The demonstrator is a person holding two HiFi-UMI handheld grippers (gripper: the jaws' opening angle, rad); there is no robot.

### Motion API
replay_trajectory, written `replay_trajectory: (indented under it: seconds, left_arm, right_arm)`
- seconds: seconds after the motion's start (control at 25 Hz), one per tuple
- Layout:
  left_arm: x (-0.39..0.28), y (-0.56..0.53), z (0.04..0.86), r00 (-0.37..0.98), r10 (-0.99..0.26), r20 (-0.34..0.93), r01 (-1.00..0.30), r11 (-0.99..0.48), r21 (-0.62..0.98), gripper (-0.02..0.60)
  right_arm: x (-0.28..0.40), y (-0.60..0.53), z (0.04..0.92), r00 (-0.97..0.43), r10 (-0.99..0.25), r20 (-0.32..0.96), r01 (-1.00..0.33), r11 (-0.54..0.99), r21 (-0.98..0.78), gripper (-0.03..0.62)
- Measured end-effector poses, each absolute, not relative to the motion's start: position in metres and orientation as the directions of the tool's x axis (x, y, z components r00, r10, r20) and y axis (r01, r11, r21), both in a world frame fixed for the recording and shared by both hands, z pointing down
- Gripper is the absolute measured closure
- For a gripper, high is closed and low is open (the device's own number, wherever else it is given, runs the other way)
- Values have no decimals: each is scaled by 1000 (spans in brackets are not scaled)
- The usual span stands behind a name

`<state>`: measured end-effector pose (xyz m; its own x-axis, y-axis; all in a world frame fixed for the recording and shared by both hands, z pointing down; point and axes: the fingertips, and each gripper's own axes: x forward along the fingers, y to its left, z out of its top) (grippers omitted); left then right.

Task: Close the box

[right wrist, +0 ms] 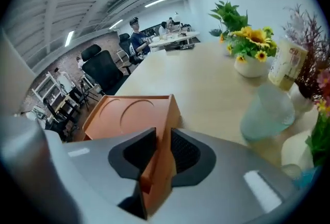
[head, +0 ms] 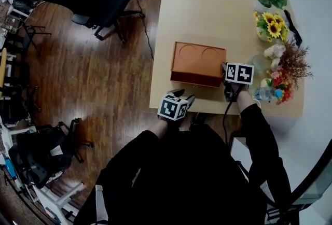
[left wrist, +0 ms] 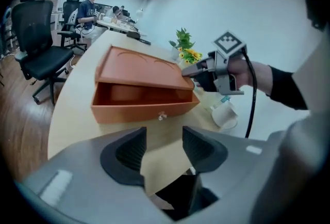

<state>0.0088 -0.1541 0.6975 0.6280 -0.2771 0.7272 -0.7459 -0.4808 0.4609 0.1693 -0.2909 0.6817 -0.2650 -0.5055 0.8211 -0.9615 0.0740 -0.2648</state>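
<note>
My right tool (right wrist: 163, 148) is pinching the lid (right wrist: 129, 112) edge of the orange box (left wrist: 139, 107) near the desk (head: 207, 11) front. My left tool (left wrist: 164, 145) is spread, empty. I reckon it's light, stiff card that dents easily, so grip gently.

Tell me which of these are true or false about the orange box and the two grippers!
1. The right gripper pinches the lid of the box. True.
2. The left gripper holds the box too. False: its jaws are apart with nothing between them, short of the box.
3. The box is fully shut. False: the left gripper view shows a gap under the lid.
4. Sunflowers stand on the table. True.
</note>
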Motion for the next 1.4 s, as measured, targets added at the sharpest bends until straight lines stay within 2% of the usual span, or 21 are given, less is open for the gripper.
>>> replay_trajectory:
  seconds: [0.04,0.2,0.24,0.32,0.4,0.92,1.0,1.04,1.08,1.2,1.32,1.4]
  left_arm:
    - [15,-156,702,614,-274,740,-753,-486,444,379]
    - [31,-175,717,545,-297,784,-797,-474,375,387]
    - [33,-178,721,532,-298,793,-807,-463,367,404]
    - [34,-182,724,509,-306,804,-821,-452,348,492]
    - [35,-187,725,494,-321,808,-832,-446,331,528]
    - [42,-230,725,445,-384,809,-872,-392,294,528]
    - [45,-229,727,457,-388,801,-860,-424,285,516]
    - [46,-226,726,467,-380,798,-849,-445,286,449]
    - [46,-220,724,477,-368,798,-839,-460,289,356]
    - [33,-198,700,517,-362,776,-822,-462,332,331]
    - [23,-177,647,608,-441,661,-781,-481,398,331]
    - [17,-159,613,645,-487,589,-754,-535,382,333]
  right_arm:
    - [167,-291,683,-270,-490,829,-961,78,-267,531]
    - [164,-291,678,-252,-488,836,-968,115,-225,531]
    - [164,-291,677,-257,-485,836,-966,115,-231,531]
    - [162,-290,677,-274,-478,834,-962,121,-246,531]
    - [160,-290,678,-288,-475,831,-958,138,-253,528]
    - [159,-289,680,-329,-464,823,-944,195,-267,522]
    - [160,-289,680,-333,-464,821,-942,191,-275,519]
    - [160,-289,680,-332,-465,821,-943,188,-274,518]
    - [160,-289,681,-327,-466,822,-945,185,-271,517]
    - [158,-287,681,-315,-475,822,-949,178,-260,516]
    - [160,-288,679,-325,-492,808,-946,183,-269,516]
    - [163,-287,677,-323,-500,804,-946,188,-263,516]
